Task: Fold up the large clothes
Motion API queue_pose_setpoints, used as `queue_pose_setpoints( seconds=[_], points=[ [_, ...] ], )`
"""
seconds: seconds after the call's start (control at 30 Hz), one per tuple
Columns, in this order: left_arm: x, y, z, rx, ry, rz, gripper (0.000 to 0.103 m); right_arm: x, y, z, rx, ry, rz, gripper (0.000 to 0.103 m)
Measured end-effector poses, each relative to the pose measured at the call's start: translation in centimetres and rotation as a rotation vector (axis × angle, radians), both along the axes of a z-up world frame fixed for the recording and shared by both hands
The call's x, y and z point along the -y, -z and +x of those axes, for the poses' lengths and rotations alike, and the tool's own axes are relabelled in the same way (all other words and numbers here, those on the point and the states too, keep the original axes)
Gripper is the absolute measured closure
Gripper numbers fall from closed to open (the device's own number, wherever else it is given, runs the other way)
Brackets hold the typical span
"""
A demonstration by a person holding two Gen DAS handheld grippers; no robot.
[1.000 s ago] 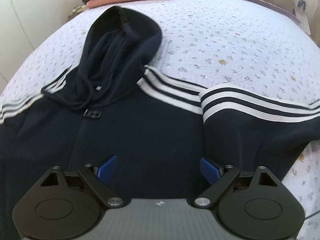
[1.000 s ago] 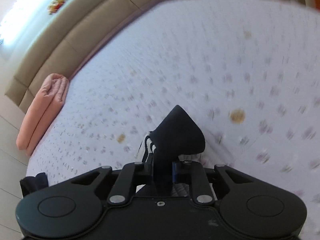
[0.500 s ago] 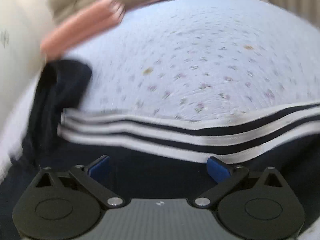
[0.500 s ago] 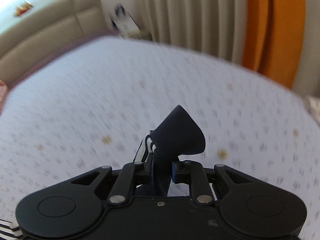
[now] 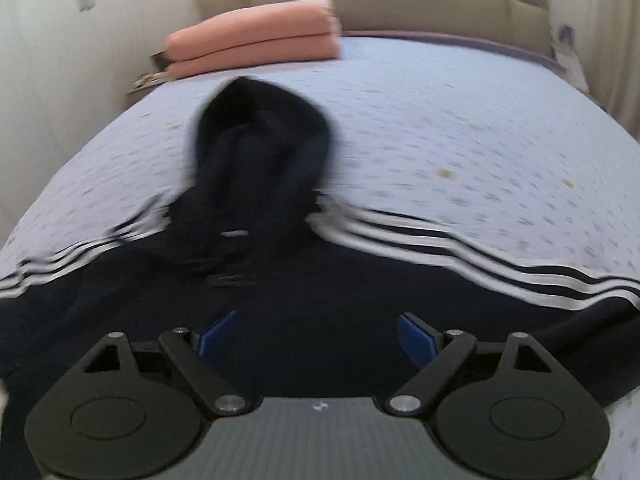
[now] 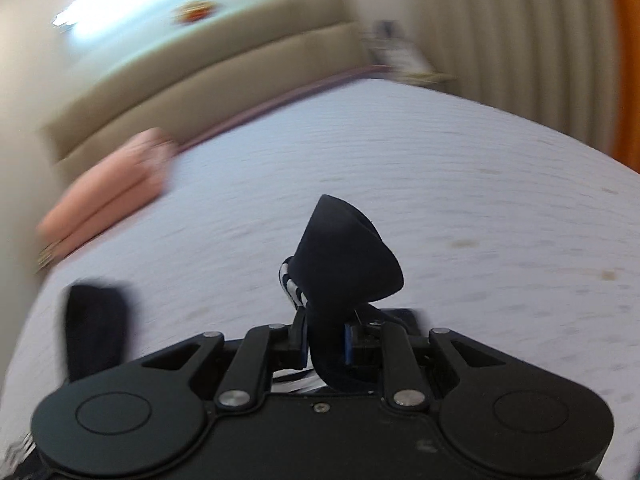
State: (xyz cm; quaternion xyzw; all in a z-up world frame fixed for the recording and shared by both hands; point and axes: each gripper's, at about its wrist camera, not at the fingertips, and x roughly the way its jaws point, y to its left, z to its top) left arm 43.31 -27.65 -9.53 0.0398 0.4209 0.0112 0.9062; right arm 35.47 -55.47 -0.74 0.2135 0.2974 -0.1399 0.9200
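Observation:
A dark navy hoodie [image 5: 304, 304] with white sleeve stripes lies spread on the bed, its hood [image 5: 260, 148] pointing to the headboard. My left gripper [image 5: 318, 338] is open and empty, low over the hoodie's chest. My right gripper [image 6: 326, 346] is shut on a sleeve cuff [image 6: 344, 256] of the hoodie, which sticks up between the fingers above the bedspread. The hood also shows in the right wrist view [image 6: 94, 332], at the lower left. Both views are blurred by motion.
The bed carries a pale lilac flowered bedspread [image 5: 460, 128]. A folded pink blanket [image 5: 256, 46] lies at the head of the bed, by the beige headboard [image 5: 380, 4]. Curtains [image 6: 520, 40] hang past the bed's far side.
The left gripper view swung right and then back to face the hood, jaws still open. The right gripper, still holding the cuff, swung round so the headboard and pink blanket came back into view.

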Motion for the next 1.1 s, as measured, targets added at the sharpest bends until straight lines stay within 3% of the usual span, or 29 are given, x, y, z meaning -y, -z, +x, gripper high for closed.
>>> queue_pose_setpoints(
  seconds=[0.1,0.27,0.33,0.37,0.4,0.47,0.57,0.63,0.67,0.7,0.73,0.77,0.9,0.97,1.03,1.07,1.1],
  points=[
    [-7.0,-1.8,-0.5,-0.013,-0.070,-0.034,0.015,-10.2,-1.3,1.5,0.032,-0.153,-0.028,0.082],
    [-18.2,-4.1,-1.5,0.001,-0.173,-0.052,0.014,-24.1,-2.2,3.6,0.071,-0.329,0.023,0.081],
    [-22.0,-4.5,-1.8,0.011,-0.200,-0.039,0.014,-29.5,-1.9,4.2,0.070,-0.422,0.043,0.071],
    [-23.5,-4.5,-1.8,0.013,-0.213,-0.034,0.014,-31.6,-1.5,4.5,0.054,-0.477,0.055,0.057],
    [-25.3,-4.5,-1.8,0.009,-0.228,-0.033,0.014,-33.5,-1.0,4.8,0.032,-0.548,0.076,0.032],
    [-27.7,-4.1,-1.7,-0.001,-0.248,-0.044,0.014,-35.6,-0.2,4.3,-0.008,-0.679,0.128,0.027],
    [-31.3,-3.0,-1.8,-0.038,-0.249,-0.088,0.013,-34.1,0.9,3.3,-0.069,-0.667,0.083,0.027],
    [-32.5,-2.2,-1.7,-0.058,-0.232,-0.133,0.013,-31.4,2.1,2.4,-0.146,-0.556,-0.005,0.032],
    [-33.0,-1.8,-1.5,-0.069,-0.221,-0.158,0.013,-29.4,2.9,2.3,-0.190,-0.492,-0.047,0.049],
    [-33.3,-1.5,-1.3,-0.074,-0.213,-0.187,0.013,-27.2,3.8,2.2,-0.225,-0.444,-0.078,0.076],
    [-33.6,-1.2,-1.1,-0.075,-0.201,-0.224,0.013,-25.6,4.6,2.4,-0.265,-0.387,-0.120,0.088],
    [-33.8,-0.8,-0.8,-0.076,-0.191,-0.262,0.013,-24.5,5.3,2.6,-0.294,-0.324,-0.162,0.094],
    [-33.9,1.4,1.6,-0.123,-0.162,-0.424,0.015,-22.6,8.2,3.7,-0.369,-0.217,-0.192,0.094],
    [-33.2,3.1,3.1,-0.179,-0.133,-0.477,0.025,-22.3,10.6,3.9,-0.449,-0.222,-0.131,0.094],
    [-31.6,4.6,4.4,-0.232,-0.101,-0.442,0.074,-22.8,11.1,3.7,-0.450,-0.219,-0.150,0.094],
    [-30.7,4.9,4.8,-0.235,-0.090,-0.383,0.080,-23.5,10.9,3.6,-0.448,-0.229,-0.186,0.094],
    [-29.8,4.8,4.9,-0.216,-0.067,-0.332,0.093,-24.0,10.7,3.4,-0.446,-0.237,-0.216,0.094]
  ],
)
